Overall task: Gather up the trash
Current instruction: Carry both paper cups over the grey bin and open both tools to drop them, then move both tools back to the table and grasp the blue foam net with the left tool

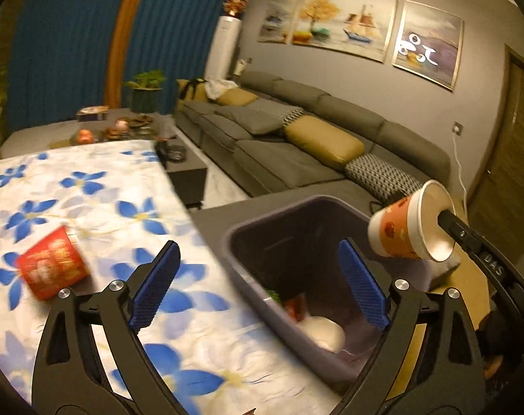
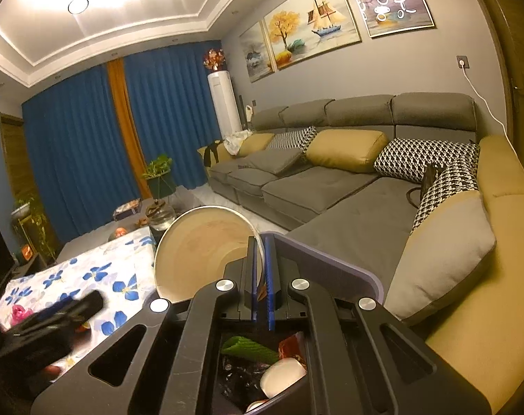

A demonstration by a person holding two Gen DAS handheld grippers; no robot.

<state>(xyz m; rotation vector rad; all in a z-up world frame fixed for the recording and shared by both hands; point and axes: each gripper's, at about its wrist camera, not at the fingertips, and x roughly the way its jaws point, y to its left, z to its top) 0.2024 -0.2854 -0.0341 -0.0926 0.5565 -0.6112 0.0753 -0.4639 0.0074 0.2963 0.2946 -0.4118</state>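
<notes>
1. Left wrist view: the left gripper [image 1: 258, 283] has its jaws spread wide with nothing between them. Beyond and below them sits the grey trash bin [image 1: 248, 259], already holding scraps. Left of the jaws, a red paper cup [image 1: 52, 266] lies blurred on the floral tabletop [image 1: 99, 186]. Right of them, the right gripper [image 1: 447, 219] pinches an orange paper cup [image 1: 404, 231] by its rim above the bin.

2. Right wrist view: the right gripper's jaws are pressed together on the cup's rim, the cup mouth facing the camera; the bin lies directly below.
</notes>
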